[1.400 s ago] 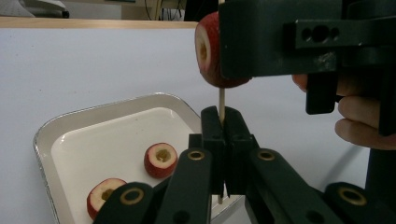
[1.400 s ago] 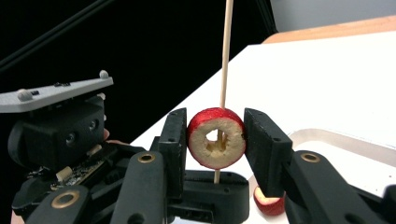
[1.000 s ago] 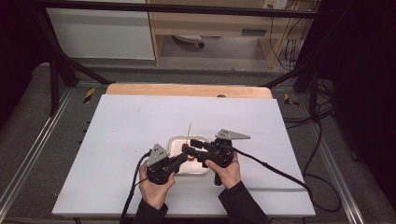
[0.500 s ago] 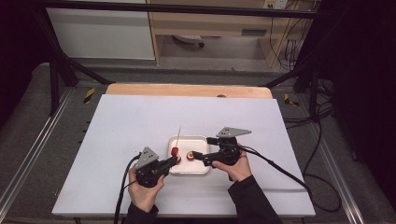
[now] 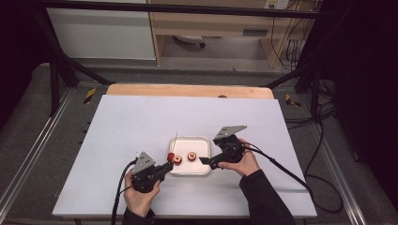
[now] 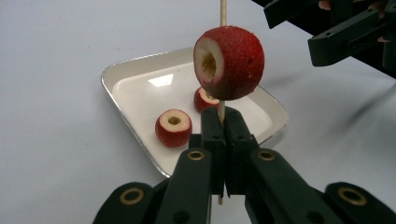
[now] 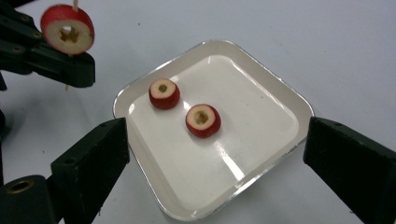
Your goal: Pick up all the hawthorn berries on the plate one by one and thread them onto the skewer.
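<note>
Tabletop [image 5: 141, 122] comes first: a broad white sheet, with a white tray [image 5: 202, 143] near its middle on the person's side. Both hands work at that tray, the left gripper [image 6: 219, 126] at its near-left corner and the right gripper [image 7: 215, 154] at its right edge.

Left fingers [image 6: 210, 135] are pressed together on a thin wooden skewer [image 6: 223, 11], which stands roughly upright between them. One cored red fruit [image 6: 229, 63] is already threaded on the stick, sitting just above the fingertips, with the bare point rising above it.

Right fingers [image 7: 93, 158] stand wide apart and hold nothing; they have just been opening, and in the right gripper view they straddle the tray. Two more fruits lie loose on the tray floor: the left fruit [image 7: 164, 94] and the middle fruit [image 7: 202, 120], a little apart from each other, each with its cored hole facing up.

What the coming move turns on, as I judge it: the loose fruits lie straight ahead of the free right gripper and below it, with the middle fruit the nearer, while the left hand is taken up with the stick. Since the skewer's long axis runs up and down and the holes face up too, a fruit picked from the tray should need little turning before it slides down over the point.
</note>
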Demonstrator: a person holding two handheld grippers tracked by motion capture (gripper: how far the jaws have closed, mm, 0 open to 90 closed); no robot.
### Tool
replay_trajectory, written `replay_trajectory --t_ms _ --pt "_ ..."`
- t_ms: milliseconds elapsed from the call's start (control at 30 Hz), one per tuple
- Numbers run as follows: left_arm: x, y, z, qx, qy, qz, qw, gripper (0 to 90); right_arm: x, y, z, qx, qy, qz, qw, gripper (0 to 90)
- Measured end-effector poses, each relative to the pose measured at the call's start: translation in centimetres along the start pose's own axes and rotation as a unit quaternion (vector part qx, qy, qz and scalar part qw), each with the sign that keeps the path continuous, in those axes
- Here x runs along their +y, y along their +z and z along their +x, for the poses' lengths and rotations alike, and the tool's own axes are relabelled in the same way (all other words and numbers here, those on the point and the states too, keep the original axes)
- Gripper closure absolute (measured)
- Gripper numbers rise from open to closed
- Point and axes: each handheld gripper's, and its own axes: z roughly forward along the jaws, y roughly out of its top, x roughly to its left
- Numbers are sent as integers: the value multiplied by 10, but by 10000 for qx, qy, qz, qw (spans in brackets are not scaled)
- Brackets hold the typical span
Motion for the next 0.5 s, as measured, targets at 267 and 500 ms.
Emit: replay_trajectory --t_ms 267,500 --pt "-2 -3 3 -9 -22 58 10000 887 3 5 -3 -48 -282 415 9987 92" --pt "-4 -4 6 -25 -92 128 9999 887 16 17 -4 50 -466 874 9951 123"
